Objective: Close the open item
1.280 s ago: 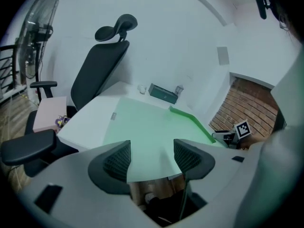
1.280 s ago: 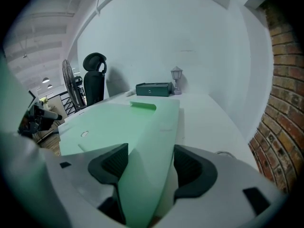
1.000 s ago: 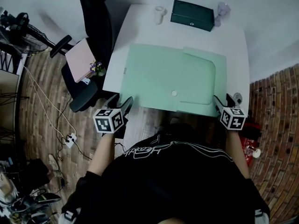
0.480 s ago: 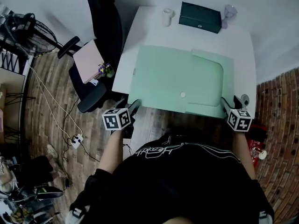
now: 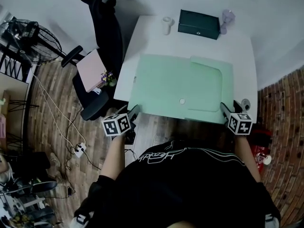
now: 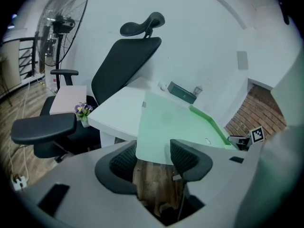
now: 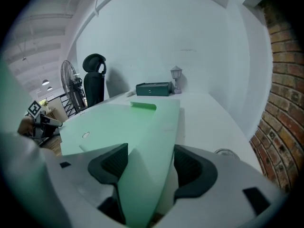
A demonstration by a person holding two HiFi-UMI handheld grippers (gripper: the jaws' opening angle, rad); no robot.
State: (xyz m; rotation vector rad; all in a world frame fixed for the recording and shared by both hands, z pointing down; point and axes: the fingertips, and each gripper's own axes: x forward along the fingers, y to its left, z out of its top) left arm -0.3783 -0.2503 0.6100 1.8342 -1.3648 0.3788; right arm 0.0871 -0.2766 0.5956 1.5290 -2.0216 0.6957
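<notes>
A pale green folder [image 5: 180,87] lies open and flat on the white table [image 5: 147,46], with a small snap button [image 5: 182,100] near its front edge. My left gripper [image 5: 133,111] is at the folder's near left corner. In the left gripper view the folder [image 6: 171,125] has its corner between my left gripper's [image 6: 153,147] jaws, which have just been closing, and a gap shows beside each pad. My right gripper [image 5: 222,107] is at the near right corner. In the right gripper view my right gripper [image 7: 150,150] stands wide, with the folder's [image 7: 114,120] edge between the jaws, unclamped.
At the table's far edge stand a dark green box [image 5: 198,23], a white cup [image 5: 166,25] and a small lantern [image 5: 226,19]. A black office chair [image 5: 102,32] with a pink pad [image 5: 92,70] is on the left. A fan [image 5: 33,34] stands beyond.
The left gripper has rolled a little and edged in on the folder's near left corner. The right gripper keeps its place at the right corner. The head view has shifted.
</notes>
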